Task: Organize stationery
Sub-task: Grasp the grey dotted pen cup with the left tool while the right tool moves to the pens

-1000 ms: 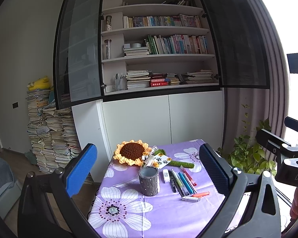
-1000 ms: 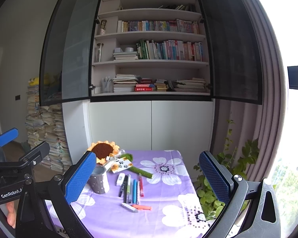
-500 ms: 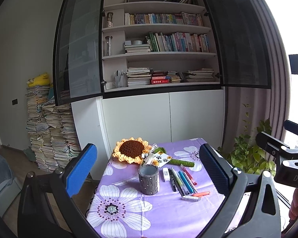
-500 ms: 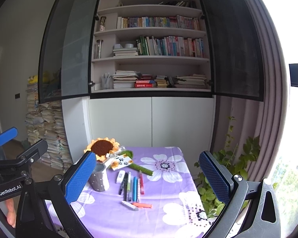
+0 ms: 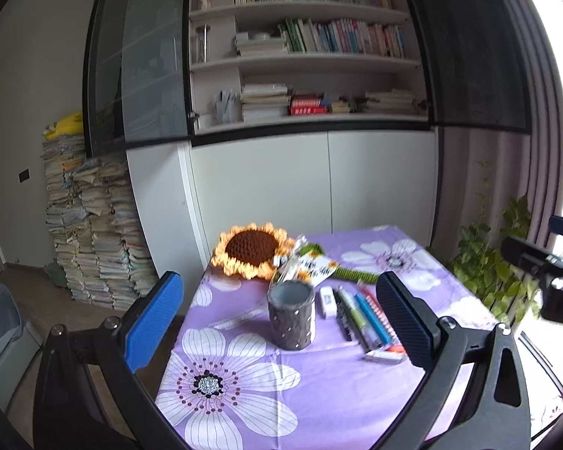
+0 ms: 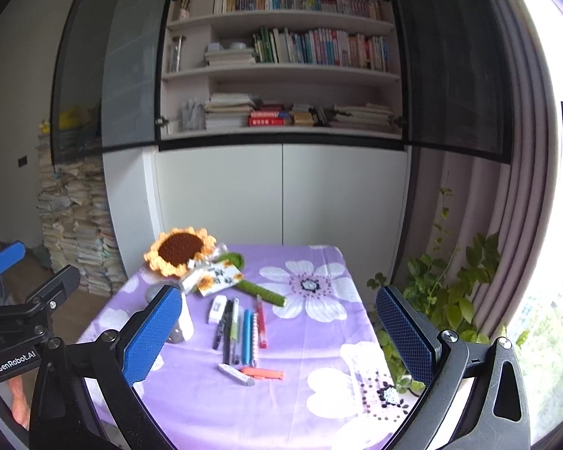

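Fingers of the left gripper and the right gripper are spread wide, holding nothing. Pens lie loose at frame centre beside the grey pen cup. Judged light, rigid, round, prone to rolling; grasp mid-barrel.

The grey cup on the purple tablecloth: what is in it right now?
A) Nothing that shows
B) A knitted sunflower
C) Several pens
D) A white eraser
A: the grey cup stands upright with a bare inside showing, while the pens lie on the tablecloth beside it.
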Available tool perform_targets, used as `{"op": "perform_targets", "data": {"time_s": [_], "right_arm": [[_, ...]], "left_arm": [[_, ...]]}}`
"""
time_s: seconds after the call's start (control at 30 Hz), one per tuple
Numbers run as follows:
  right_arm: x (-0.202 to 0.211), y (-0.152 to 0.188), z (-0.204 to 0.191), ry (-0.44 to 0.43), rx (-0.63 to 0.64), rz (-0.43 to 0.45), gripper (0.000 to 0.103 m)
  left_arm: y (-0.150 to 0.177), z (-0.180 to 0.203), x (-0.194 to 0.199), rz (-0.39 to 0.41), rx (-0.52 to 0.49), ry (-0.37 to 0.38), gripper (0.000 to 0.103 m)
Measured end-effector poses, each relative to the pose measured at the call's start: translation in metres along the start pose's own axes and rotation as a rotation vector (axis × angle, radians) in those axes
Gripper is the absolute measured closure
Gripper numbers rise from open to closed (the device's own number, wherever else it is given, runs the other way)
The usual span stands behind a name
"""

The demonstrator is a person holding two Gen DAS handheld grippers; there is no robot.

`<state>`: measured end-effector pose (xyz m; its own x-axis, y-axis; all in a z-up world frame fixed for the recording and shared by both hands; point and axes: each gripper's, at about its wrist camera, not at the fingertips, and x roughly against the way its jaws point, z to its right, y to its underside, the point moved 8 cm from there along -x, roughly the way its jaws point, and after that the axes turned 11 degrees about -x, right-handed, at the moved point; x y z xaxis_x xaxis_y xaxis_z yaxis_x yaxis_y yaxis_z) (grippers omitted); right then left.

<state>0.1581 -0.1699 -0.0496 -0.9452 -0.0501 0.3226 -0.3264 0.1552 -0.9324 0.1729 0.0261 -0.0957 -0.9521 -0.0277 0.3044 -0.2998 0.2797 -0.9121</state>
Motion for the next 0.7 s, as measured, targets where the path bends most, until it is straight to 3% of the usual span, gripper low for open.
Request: {"op": "perform_targets", "data": {"time_s": [0.23, 0.43, 0.67, 0.7], "right_arm": [[-0.083, 0.036, 0.012, 0.065, -0.001, -0.184, 0.000], [-0.133, 0.052, 0.022, 0.094, -0.012, -0.285, 0.000], [-0.192, 0.074, 0.034, 0.101, -0.056, -0.442, 0.000], [-0.198, 0.074, 0.035, 0.099, -0.059, -0.452, 0.004]], "left_arm": [[0.065, -0.011, -0.094, -0.195, 0.037, 0.063, 0.001], [0.074, 0.005, -0.137, -0.216, 0.017, 0.157, 0.001], [0.082, 0.022, -0.180, -0.262, -0.032, 0.208, 0.001], [0.082, 0.023, -0.184, -0.261, -0.035, 0.212, 0.001]]}}
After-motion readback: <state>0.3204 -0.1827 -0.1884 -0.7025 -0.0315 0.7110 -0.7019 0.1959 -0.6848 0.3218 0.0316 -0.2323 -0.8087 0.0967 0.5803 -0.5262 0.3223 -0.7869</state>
